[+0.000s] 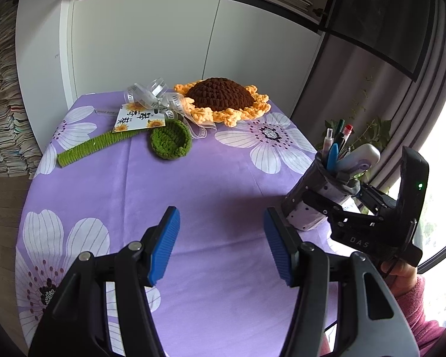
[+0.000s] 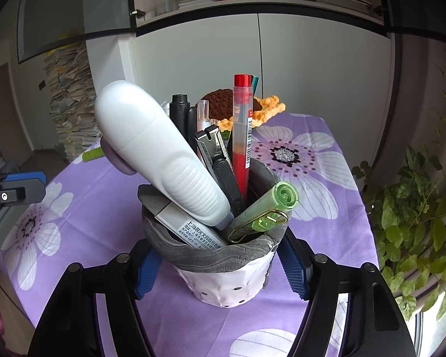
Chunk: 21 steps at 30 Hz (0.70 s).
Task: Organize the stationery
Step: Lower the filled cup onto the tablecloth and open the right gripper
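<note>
My right gripper (image 2: 220, 270) clamps the pen holder (image 2: 223, 267) by its sides — it stands on the counter's (image 2: 327, 232) right part, crammed with a white correction-tape dispenser (image 2: 160, 160), a red pen (image 2: 242, 136), a utility knife (image 2: 220, 160) and a green pen (image 2: 267, 211). My left gripper (image 1: 221, 247) hangs open and empty over the purple floral cloth (image 1: 223, 178) — beyond it lies a crocheted sunflower (image 1: 223, 98).

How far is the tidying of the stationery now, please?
Mostly done, it seems: pens, a white stapler-like item and a utility knife stand in the pen holder. The right tool grips the holder; the left tool is open, holding nothing. No loose stationery shows on the tablecloth.
</note>
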Tool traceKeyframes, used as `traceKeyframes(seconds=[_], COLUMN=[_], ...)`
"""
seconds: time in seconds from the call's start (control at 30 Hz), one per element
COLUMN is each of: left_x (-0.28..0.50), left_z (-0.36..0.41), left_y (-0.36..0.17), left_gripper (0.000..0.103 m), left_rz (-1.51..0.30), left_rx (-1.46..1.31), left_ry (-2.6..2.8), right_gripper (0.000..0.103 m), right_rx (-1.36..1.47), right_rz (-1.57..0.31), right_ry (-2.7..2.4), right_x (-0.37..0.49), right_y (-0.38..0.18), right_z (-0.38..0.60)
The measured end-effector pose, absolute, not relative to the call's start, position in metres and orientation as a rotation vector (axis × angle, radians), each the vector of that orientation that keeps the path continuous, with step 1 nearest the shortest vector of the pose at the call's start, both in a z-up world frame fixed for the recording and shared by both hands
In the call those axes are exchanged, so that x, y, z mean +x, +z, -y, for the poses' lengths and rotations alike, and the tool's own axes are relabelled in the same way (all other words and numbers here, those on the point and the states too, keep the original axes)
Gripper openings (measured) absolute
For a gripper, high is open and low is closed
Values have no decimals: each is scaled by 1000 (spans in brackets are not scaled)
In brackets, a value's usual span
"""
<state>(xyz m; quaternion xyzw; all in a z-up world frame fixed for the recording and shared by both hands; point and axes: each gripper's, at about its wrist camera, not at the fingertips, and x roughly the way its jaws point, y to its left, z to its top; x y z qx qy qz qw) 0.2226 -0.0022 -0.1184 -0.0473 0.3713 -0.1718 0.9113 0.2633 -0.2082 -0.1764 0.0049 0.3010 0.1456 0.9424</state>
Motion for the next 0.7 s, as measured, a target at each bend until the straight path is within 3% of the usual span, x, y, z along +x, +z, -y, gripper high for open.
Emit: traceKeyframes(seconds=[0.37,0.7], left_x=[217,203], left_z=[-21,-63], left_y=[-135,-136], left_gripper=[57,66], left_rz=[-733,-671], left_rx=[-92,-124], left_ry=[-301,-208], right_gripper=[72,72], right_rx=[-24,-85], right_rz=[-582,-582], right_ry=[333,405], right_x=[265,280], right_y=[-159,-146], right_z=[182,117])
